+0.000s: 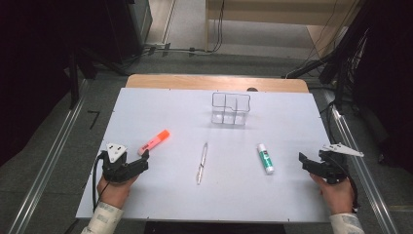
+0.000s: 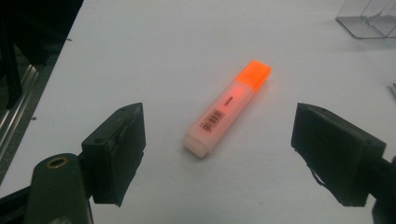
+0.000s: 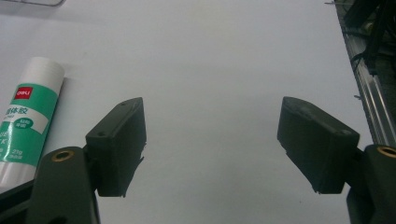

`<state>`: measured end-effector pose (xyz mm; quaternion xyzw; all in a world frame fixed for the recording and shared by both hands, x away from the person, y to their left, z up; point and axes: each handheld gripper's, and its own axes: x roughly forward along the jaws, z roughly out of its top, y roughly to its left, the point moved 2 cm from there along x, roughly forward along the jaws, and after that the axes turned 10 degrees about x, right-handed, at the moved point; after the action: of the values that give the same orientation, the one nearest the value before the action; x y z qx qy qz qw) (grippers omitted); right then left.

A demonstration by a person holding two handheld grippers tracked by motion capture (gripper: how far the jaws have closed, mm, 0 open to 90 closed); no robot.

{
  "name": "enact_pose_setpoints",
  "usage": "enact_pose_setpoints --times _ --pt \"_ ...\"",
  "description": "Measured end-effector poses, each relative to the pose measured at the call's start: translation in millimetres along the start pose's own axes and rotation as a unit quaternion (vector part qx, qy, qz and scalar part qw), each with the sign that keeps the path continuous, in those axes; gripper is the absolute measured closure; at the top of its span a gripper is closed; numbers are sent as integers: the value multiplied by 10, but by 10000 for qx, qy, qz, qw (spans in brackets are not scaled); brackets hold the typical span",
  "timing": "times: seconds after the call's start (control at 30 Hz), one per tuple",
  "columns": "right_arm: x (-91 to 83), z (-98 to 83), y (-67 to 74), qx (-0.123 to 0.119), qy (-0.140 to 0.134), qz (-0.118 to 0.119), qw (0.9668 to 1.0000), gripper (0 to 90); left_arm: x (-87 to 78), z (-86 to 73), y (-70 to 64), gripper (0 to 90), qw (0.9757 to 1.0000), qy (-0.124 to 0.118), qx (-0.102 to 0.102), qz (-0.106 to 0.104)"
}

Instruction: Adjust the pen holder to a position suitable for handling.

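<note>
An orange highlighter (image 1: 153,142) lies on the white table top (image 1: 170,112), just ahead of my left gripper (image 1: 141,163). In the left gripper view the highlighter (image 2: 227,108) rests beyond the open jaws of that gripper (image 2: 217,156), untouched. A silver pen (image 1: 202,163) lies in the middle. A green and white glue stick (image 1: 265,158) lies left of my right gripper (image 1: 306,161). The right gripper view has that gripper (image 3: 212,147) open over bare table, with the glue stick (image 3: 28,116) to its left. A clear plastic organiser (image 1: 231,108) stands at the back.
The table top ends on wood at the far edge (image 1: 214,82). Metal rails (image 1: 360,161) run along both sides of the table. Cables and dark equipment (image 1: 341,53) stand on the floor behind.
</note>
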<state>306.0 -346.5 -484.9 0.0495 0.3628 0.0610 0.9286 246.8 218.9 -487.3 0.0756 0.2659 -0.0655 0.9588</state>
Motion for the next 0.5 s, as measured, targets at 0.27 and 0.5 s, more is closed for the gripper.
enact_pose_setpoints --times 0.27,0.5 --pt "1 7 30 -37 -34 40 10000 226 14 21 -3 179 10000 -27 -15 13" --pt "21 30 129 -151 -48 124 9998 226 48 60 -15 179 10000 -46 -33 2"
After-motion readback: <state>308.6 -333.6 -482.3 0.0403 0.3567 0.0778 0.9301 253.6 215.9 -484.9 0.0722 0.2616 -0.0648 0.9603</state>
